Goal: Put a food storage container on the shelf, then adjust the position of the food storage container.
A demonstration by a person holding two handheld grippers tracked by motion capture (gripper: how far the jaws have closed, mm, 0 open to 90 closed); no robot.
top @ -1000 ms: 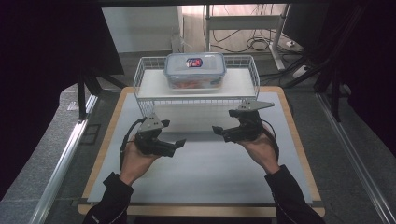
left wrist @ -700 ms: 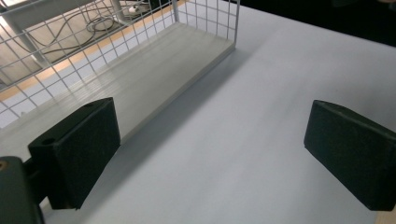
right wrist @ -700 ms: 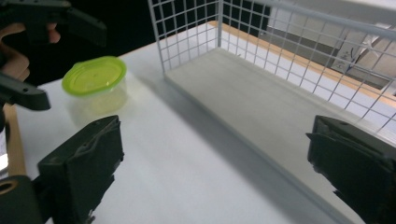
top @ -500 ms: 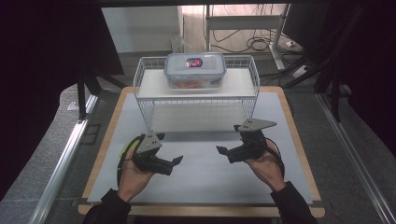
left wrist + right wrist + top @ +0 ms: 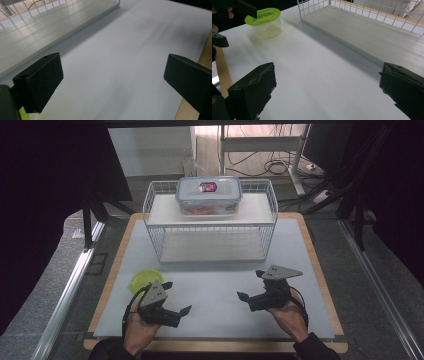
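Near the green-lidded tub (image 5: pixel 145 281), our left hand-held gripper (image 5: pixel 178 297) and right hand-held gripper (image 5: pixel 251 284) gape empty; we might bump it over.

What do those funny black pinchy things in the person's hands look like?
Each is a black hand-held gripper with two chunky, blocky black jaws. The left hand-held gripper and the right hand-held gripper each carry a grey three-cornered plate on top, and a black cable loops off near the wrist. The person wears dark long sleeves.

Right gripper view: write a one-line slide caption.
Open jaws above the white mat, green-lidded tub and wire rack ahead.
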